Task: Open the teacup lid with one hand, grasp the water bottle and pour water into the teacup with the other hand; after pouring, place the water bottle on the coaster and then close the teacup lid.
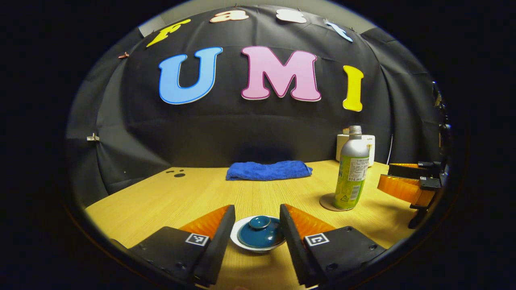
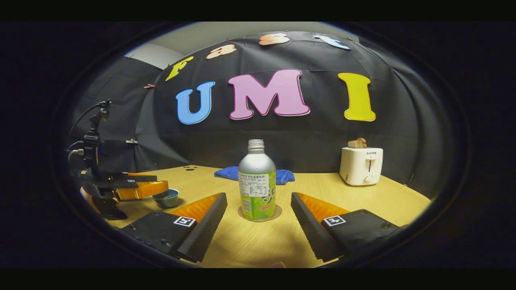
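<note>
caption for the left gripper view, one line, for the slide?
Left gripper open around the lidded teacup, water bottle upright on its coaster, blue towel behind.

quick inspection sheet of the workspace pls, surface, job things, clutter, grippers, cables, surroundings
surface: light wooden table, two small dark marks near its far left corner.
job's things: teacup with its blue lid on; water bottle upright on the round coaster, cap off.
clutter: folded blue towel at the back; white toaster with bread in its slots.
grippers: left gripper open, fingers either side of the teacup; right gripper open, lined up on the bottle, not touching.
cables: thin cable behind the toaster; wires on the left gripper's mount.
surroundings: black cloth booth wall.
</note>
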